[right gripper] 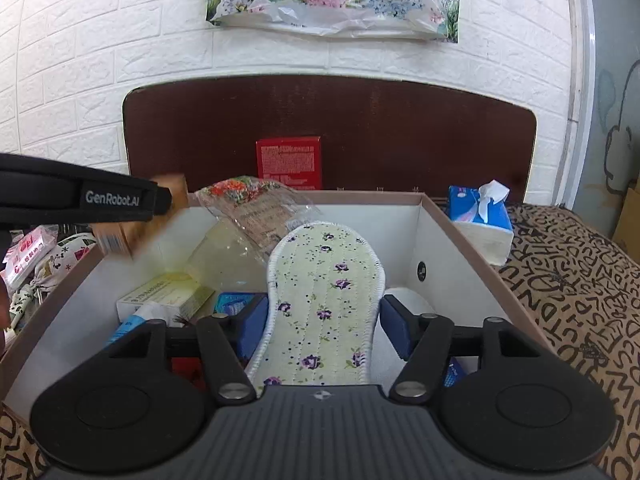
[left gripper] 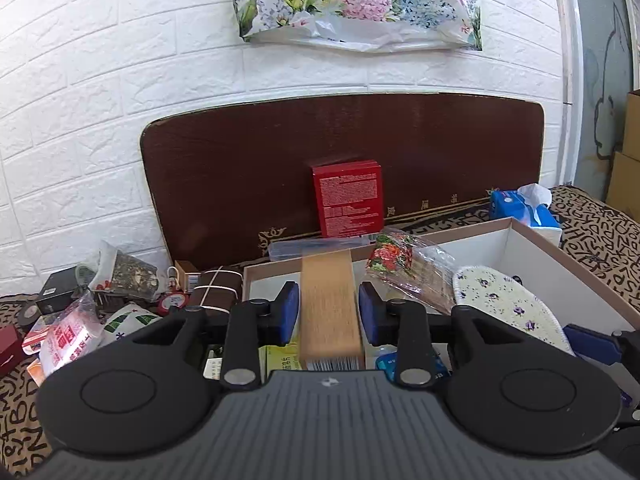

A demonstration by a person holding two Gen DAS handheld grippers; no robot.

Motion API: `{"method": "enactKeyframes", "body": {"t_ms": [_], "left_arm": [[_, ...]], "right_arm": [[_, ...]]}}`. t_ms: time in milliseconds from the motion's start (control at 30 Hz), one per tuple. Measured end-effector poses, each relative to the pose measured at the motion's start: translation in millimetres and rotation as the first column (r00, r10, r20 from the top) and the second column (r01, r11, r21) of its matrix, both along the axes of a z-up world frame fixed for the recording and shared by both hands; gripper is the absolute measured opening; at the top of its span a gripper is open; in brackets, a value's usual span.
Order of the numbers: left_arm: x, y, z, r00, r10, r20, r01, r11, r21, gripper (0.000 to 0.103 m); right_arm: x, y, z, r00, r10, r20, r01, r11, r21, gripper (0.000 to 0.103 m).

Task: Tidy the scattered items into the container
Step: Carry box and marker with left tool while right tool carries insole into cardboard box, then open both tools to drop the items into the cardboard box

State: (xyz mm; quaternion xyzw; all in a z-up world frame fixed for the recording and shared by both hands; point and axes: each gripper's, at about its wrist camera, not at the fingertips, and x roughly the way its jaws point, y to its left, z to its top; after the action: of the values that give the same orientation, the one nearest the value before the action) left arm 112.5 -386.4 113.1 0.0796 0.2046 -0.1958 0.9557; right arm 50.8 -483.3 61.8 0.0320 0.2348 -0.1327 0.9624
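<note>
The left tool (left gripper: 329,312) carries a tan box (left gripper: 330,312) over the left rim of the cardboard container (right gripper: 452,232); its pads sit close beside the box, though whether they are pressing it is hard to tell. The right tool (right gripper: 324,330) hangs spread wide around a floral insole (right gripper: 324,292) lying inside the container, pads apart from its edges. The step in hand seems to be depositing. Next, the box needs lowering into free space near the yellow-green carton (right gripper: 168,296), then letting go.
</note>
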Motion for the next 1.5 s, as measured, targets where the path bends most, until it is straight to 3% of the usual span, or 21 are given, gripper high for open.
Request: {"method": "enactKeyframes", "body": {"t_ms": [33,100,133,267,400,433,667,900,1067,1200,1400,1500], "left_arm": [[-0.6,-0.6,0.0,1.000,0.002,-0.001,-0.002,1.000,-0.003,0.047],[-0.3,-4.9,-0.4,1.000,0.013,-0.002,-0.013,1.000,-0.005,0.059],[-0.3,-6.8,-0.3,1.000,0.020,-0.002,-0.020,1.000,-0.005,0.069],[-4.3,-8.8,2.4,0.999,0.035,0.004,-0.035,0.999,-0.005,0.083],[-13.7,-4.6,3.9,0.999,0.040,0.017,-0.040,0.999,-0.005,0.096],[-15.8,-2.7,4.1,0.999,0.038,0.013,-0.038,0.999,-0.010,0.103],[-37.1,8.4,2.6,0.998,0.060,0.007,-0.060,0.998,-0.018,0.103],[-55.8,4.1,-12.4,0.997,0.070,0.018,-0.071,0.997,0.043,0.103],[-57.5,13.8,-17.3,0.999,0.039,-0.026,-0.041,0.998,-0.057,0.103],[-62.3,18.9,-13.1,0.999,0.024,0.027,-0.021,0.996,-0.092,0.103],[-68.6,9.1,-13.8,0.995,0.071,0.073,-0.067,0.997,-0.047,0.103],[-69.5,4.3,-14.6,0.997,0.041,0.064,-0.040,0.999,-0.029,0.103]], "right_arm": [[-0.1,0.2,-0.1,1.000,-0.005,0.002,0.005,1.000,-0.003,0.072],[-1.3,3.0,0.1,1.000,-0.009,0.008,0.009,1.000,-0.021,0.096],[-2.7,5.6,0.8,1.000,-0.014,0.017,0.015,0.999,-0.038,0.101],[-8.3,15.7,4.0,0.999,-0.028,0.027,0.030,0.995,-0.093,0.103],[-15.8,21.4,2.9,0.999,-0.033,0.018,0.035,0.996,-0.086,0.103],[-19.1,22.1,2.8,0.999,-0.039,0.023,0.041,0.996,-0.079,0.103],[-50.9,26.0,4.6,0.993,-0.091,0.079,0.090,0.996,0.014,0.103],[-72.7,41.4,5.8,0.994,-0.059,0.094,0.061,0.998,-0.020,0.103],[-78.0,44.5,6.3,0.995,-0.052,0.090,0.056,0.997,-0.045,0.103],[-79.0,40.6,5.1,0.995,-0.056,0.087,0.059,0.998,-0.033,0.103],[-76.3,32.0,4.3,0.994,-0.076,0.081,0.077,0.997,-0.005,0.103],[-77.4,25.5,6.5,0.993,-0.088,0.085,0.087,0.996,0.015,0.103]]}}
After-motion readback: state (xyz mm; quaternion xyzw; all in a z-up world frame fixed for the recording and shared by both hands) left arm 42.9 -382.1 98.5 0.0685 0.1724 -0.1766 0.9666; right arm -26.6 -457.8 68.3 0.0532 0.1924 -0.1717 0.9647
